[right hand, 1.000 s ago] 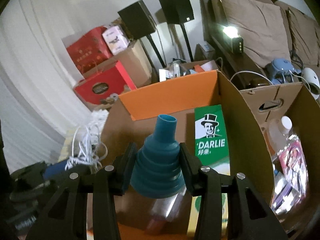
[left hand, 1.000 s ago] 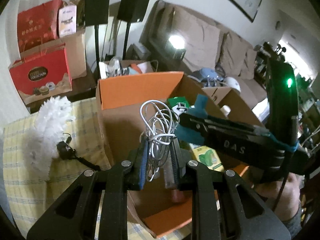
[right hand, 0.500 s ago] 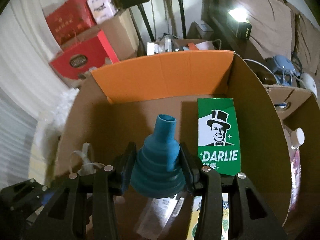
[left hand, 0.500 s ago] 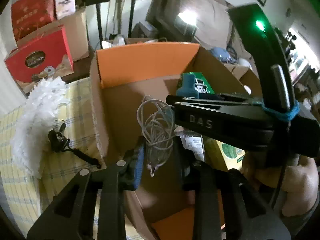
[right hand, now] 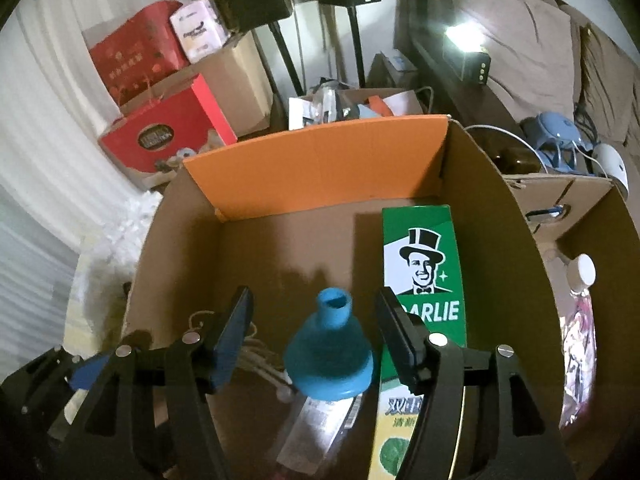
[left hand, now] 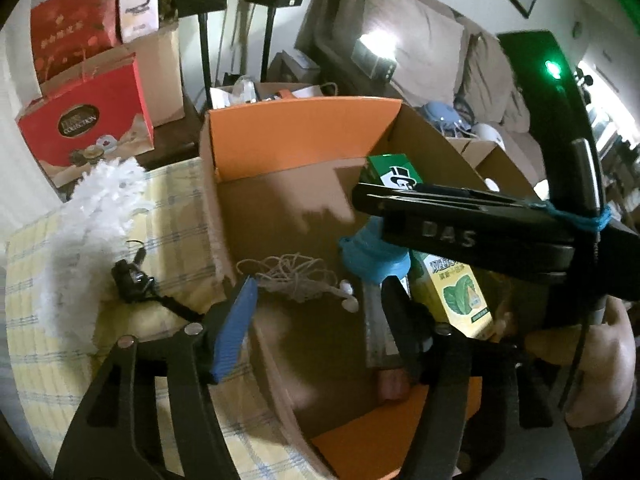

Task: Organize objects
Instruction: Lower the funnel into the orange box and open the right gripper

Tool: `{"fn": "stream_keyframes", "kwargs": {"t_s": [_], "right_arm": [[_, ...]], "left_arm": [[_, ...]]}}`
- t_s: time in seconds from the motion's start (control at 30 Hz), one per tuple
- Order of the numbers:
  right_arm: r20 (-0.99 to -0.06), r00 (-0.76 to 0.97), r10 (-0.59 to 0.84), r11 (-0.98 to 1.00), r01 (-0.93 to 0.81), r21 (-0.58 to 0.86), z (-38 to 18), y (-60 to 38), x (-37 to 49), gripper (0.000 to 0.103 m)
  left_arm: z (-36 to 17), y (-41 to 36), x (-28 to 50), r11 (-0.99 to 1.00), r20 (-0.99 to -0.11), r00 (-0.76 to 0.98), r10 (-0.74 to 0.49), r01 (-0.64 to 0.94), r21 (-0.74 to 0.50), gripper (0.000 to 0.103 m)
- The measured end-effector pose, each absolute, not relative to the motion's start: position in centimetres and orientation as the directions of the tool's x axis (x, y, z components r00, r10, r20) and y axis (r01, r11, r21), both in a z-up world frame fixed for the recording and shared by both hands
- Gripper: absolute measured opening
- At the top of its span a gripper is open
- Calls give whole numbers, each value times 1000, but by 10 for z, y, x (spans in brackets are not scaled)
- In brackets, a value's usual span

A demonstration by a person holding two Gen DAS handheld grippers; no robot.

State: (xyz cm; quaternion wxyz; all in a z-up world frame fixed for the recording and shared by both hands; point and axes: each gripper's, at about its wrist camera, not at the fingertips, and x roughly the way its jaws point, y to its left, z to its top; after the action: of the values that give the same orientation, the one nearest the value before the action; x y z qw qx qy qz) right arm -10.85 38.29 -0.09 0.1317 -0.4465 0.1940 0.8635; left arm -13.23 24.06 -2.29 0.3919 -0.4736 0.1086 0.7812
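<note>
Both grippers are hanging over an open cardboard box [right hand: 496, 208] with orange flaps, and both are standing with jaws spread wide and holding nothing. Between and below the fingers of the right gripper [right hand: 316, 340], a blue collapsible funnel [right hand: 330, 356] is sitting spout-up inside the box, resting on a flat clear-wrapped packet [right hand: 320, 428] rather than on the bare floor. Just left of it, a tangled white cable [left hand: 296, 280] is lying on the box bottom, directly ahead of the left gripper [left hand: 316, 316]. A green Darlie toothpaste carton [right hand: 424, 264] is lying flat along the right wall, touching the funnel's side of the box. Outside the box, on a yellow checked cloth [left hand: 52, 360], a white fluffy duster [left hand: 92, 216] and a small black strapped object [left hand: 132, 280] are waiting, apparently not yet packed. Several risks are arising from this arrangement. The funnel's seat on the slick packet appears unstable, so a nudge from a finger lifting away could be tipping it over. The loose cable loops are lying close to the left fingertips and could be snagging on them, dragging the cable back out. The two grippers are crowding each other over the same opening, so a careless lift could be bringing one body against the other.
</note>
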Motion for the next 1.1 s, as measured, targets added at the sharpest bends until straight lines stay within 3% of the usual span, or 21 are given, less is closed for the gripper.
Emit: {"fn": "stream_keyframes", "kwargs": {"t_s": [0.07,0.13,0.53,0.87,1.03,1.1], "right_arm": [[-816,-575,52,-887,-402,226,4,381,-104,67],[-809,-586,45,-885,-399,240,8,381,-98,67],[-745,-667,5,-903,-323,283,48,342,-65,83],[-711,-701,-50,-925,-236,297,64,295,-56,84],[-712,-701,-45,-945,-202,259,63,268,-57,91],[-711,-702,-51,-951,-184,250,63,257,-58,99]], "left_arm": [[-18,235,-133,-670,-820,-244,518,-712,-211,66],[-13,227,-133,-681,-813,-256,522,-700,-217,78],[15,166,-130,-718,-778,-329,535,-662,-214,95],[19,102,-135,-771,-767,-384,513,-599,-216,103],[19,75,-139,-798,-766,-408,498,-562,-219,103],[20,65,-140,-807,-762,-418,494,-548,-221,103]]}}
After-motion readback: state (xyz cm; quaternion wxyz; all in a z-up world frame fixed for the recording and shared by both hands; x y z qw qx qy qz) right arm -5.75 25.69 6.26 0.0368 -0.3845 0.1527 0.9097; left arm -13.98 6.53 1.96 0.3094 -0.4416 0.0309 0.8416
